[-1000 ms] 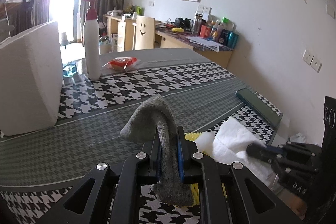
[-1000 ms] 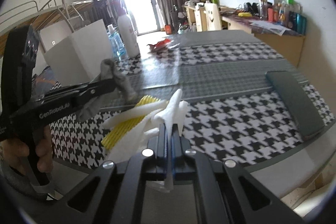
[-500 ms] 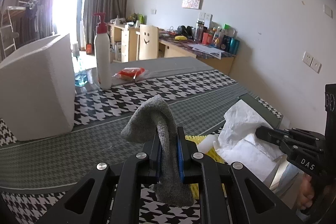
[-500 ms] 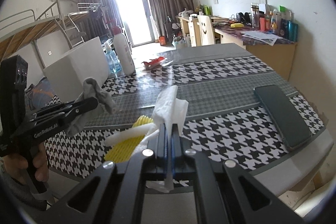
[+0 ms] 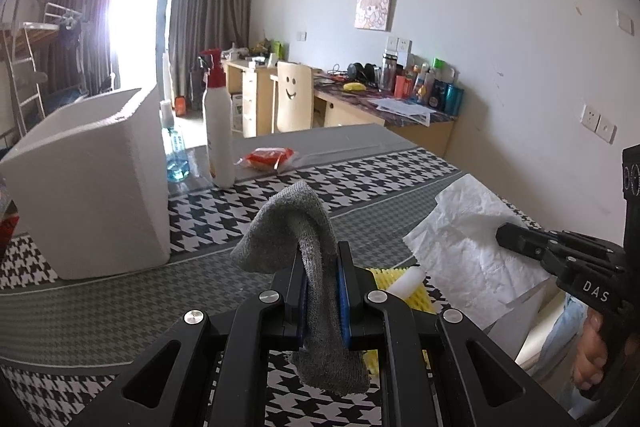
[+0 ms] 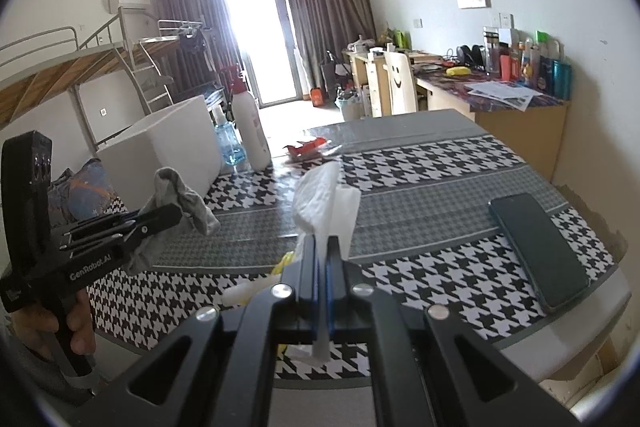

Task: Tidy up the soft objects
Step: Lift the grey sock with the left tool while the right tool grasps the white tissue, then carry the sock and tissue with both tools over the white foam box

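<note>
My left gripper is shut on a grey sock that arches up between the pads and droops below them; in the right wrist view that sock hangs from the left gripper above the table's left part. A white tissue sticks up from my right gripper, which is shut on it. The left wrist view has the tissue spread at the right, pinched by the right gripper. Below lies a yellow ridged sponge with a white roll on it. A white foam box stands at the left.
The table wears a black-and-white houndstooth cloth. On it stand a white pump bottle, a blue bottle and a red packet. A dark phone lies near the right edge. A desk and chair stand behind.
Both grippers have risen above the table with their loads. The tissue has come up off the yellow sponge and now hangs free. The foam box has shifted right in the left wrist view.
</note>
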Demonstrator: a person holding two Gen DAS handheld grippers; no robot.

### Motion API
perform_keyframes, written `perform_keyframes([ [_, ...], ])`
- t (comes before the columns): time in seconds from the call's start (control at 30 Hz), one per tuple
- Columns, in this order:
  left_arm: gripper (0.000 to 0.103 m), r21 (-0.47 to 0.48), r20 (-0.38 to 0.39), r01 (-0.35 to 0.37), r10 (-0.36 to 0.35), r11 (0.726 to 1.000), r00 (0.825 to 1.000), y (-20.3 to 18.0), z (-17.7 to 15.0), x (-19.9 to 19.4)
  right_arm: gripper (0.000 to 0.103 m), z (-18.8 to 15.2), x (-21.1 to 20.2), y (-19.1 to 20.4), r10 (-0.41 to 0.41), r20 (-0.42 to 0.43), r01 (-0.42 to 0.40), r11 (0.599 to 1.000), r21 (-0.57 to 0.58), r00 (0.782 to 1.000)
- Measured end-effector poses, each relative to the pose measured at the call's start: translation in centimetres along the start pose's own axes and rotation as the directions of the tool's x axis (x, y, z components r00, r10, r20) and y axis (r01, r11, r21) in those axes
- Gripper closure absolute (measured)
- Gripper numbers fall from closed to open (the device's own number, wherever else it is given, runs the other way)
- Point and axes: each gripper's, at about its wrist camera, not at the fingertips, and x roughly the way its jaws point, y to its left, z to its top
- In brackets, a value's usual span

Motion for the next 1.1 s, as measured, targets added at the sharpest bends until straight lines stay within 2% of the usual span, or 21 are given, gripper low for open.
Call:
perform_keyframes([
  [1.1, 0.090, 0.016, 0.054, -0.091, 0.090, 0.996, 0.994, 2.6, 2.2, -2.1, 0.098, 3.1, 2.1, 3.4, 0.089, 0.028, -0.087, 0.993, -0.074, 0.996],
])
